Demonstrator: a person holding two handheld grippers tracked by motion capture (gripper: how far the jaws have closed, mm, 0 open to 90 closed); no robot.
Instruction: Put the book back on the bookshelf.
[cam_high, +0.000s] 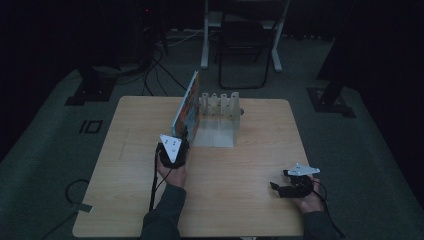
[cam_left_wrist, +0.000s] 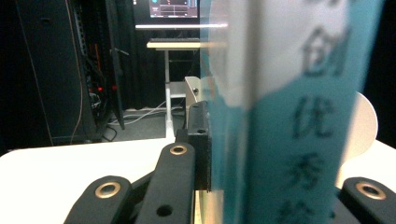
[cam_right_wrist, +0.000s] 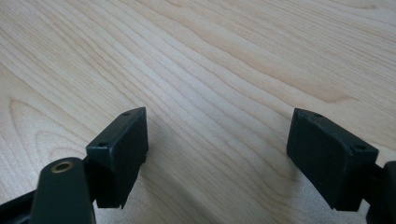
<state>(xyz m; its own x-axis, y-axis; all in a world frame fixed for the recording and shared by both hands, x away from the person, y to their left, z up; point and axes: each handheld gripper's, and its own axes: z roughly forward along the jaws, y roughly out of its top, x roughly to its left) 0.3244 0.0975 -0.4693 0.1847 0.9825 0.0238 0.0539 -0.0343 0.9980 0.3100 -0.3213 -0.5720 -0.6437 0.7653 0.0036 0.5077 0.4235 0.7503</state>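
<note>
Dim room, wooden bench (cam_high: 240, 200): left tool (cam_high: 176, 148) clamped on upright book (cam_high: 186, 107) beside white rack (cam_high: 220, 107), right tool (cam_high: 292, 187) empty, wide open; risk of book toppling if released outside a slot.

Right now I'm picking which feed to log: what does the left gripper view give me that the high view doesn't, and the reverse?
Left gripper view: the book's teal spine with printed characters, close up, pinched between the left gripper's black fingers, and a lit monitor behind.

High view: the whole wooden table, the right gripper open and low at its right edge, and the book standing upright against the white slotted rack.

Both: the book, the rack and the left gripper holding the book.
</note>
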